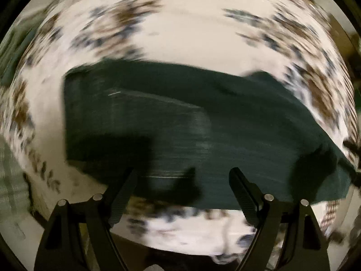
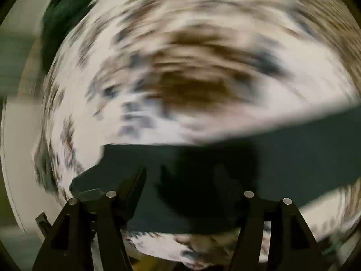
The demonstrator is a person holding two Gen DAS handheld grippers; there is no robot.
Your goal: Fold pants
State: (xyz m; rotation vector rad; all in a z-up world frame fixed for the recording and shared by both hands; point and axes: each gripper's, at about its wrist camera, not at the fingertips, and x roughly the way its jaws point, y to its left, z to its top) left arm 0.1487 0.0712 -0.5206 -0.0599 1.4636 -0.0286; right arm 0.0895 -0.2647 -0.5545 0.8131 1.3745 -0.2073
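Both frames super blurry. Dark green pants (image 1: 203,122) lie flat on floral cloth (image 1: 185,29). Left tool (image 1: 182,174) spread wide above them, right tool (image 2: 180,171) also spread, nothing pinched.

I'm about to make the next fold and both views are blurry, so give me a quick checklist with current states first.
1. Left gripper open, nothing between its fingers: ok.
2. Right gripper open over the cloth: ok.
3. Dark green pants lying on the patterned bedspread: ok.
4. Pants already partly folded, a layer on top: ok.
5. Edges aligned and flat: not ok, one corner is rumpled.
6. Views sharp enough to aim a grasp: not ok, both show motion blur.
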